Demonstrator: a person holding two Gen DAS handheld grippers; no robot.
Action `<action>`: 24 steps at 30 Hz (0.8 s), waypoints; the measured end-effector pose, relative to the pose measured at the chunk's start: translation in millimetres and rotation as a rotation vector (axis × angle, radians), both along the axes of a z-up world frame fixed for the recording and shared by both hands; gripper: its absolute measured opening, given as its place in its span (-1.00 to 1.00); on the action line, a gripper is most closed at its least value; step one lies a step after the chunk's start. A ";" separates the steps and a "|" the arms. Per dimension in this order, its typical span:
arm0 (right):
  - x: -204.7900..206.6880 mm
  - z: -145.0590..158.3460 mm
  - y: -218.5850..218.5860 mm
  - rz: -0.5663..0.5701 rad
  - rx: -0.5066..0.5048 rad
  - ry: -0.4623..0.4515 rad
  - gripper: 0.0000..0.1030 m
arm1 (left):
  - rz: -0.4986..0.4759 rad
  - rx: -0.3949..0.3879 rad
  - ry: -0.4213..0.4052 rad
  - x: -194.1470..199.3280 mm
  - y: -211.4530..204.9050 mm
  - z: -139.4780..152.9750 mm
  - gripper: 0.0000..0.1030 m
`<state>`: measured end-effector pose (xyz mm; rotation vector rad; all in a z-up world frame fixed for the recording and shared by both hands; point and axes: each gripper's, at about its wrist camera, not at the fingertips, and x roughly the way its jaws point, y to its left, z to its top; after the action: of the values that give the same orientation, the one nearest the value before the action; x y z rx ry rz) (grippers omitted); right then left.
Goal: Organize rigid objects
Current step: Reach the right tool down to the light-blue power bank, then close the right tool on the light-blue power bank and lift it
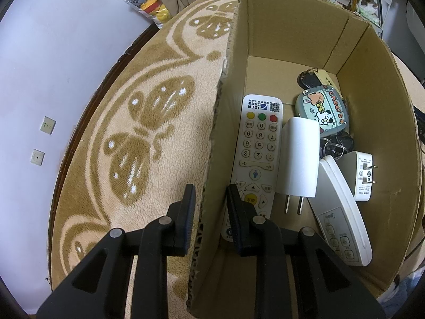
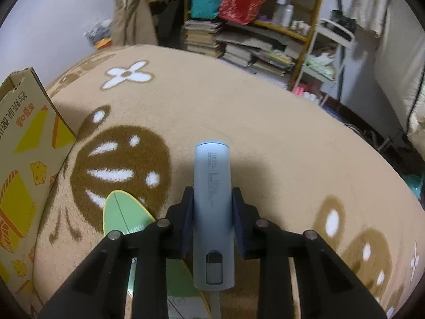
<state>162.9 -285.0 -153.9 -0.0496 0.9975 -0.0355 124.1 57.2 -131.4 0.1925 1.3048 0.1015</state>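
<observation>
An open cardboard box (image 1: 372, 101) sits on a tan patterned blanket (image 1: 159, 85). Inside lie a white remote (image 1: 259, 156), a white charger plug (image 1: 300, 159), a second white remote (image 1: 342, 218), a white adapter (image 1: 362, 175), a cartoon pouch (image 1: 322, 111) and keys (image 1: 309, 78). My left gripper (image 1: 211, 188) is open and straddles the box's left wall, one finger outside and one inside above the remote. My right gripper (image 2: 212, 191) is shut on a grey-blue power bank (image 2: 212, 186), held lengthwise over the blanket. The box (image 2: 24, 159) stands to its left.
A green, yellow-edged oval object (image 2: 124, 212) lies on the blanket under the right gripper's left finger. Behind the bed are shelves (image 2: 292, 26) with stacked books, hanging clothes and a plush-toy bag (image 1: 148, 0). A lilac wall (image 1: 53, 53) runs along the left.
</observation>
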 end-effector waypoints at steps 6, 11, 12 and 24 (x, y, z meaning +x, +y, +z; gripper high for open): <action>-13.0 9.2 -8.1 -0.089 0.040 -0.034 -0.43 | 0.000 0.000 0.000 -0.1 0.0 0.2 -0.54; -17.9 31.1 -1.4 -0.109 0.105 -0.066 -0.43 | -0.001 0.006 0.000 0.0 0.3 1.1 -0.54; -19.1 38.6 0.7 -0.115 0.141 -0.076 -0.43 | -0.001 0.005 0.000 0.0 0.1 1.0 -0.54; -43.7 105.2 77.5 0.087 0.285 -0.215 -0.43 | 0.000 0.010 -0.003 -1.6 -0.9 2.8 -0.54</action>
<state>119.2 -207.5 -48.7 0.1687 0.7765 0.1778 122.5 56.3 -128.6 0.2011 1.3019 0.1080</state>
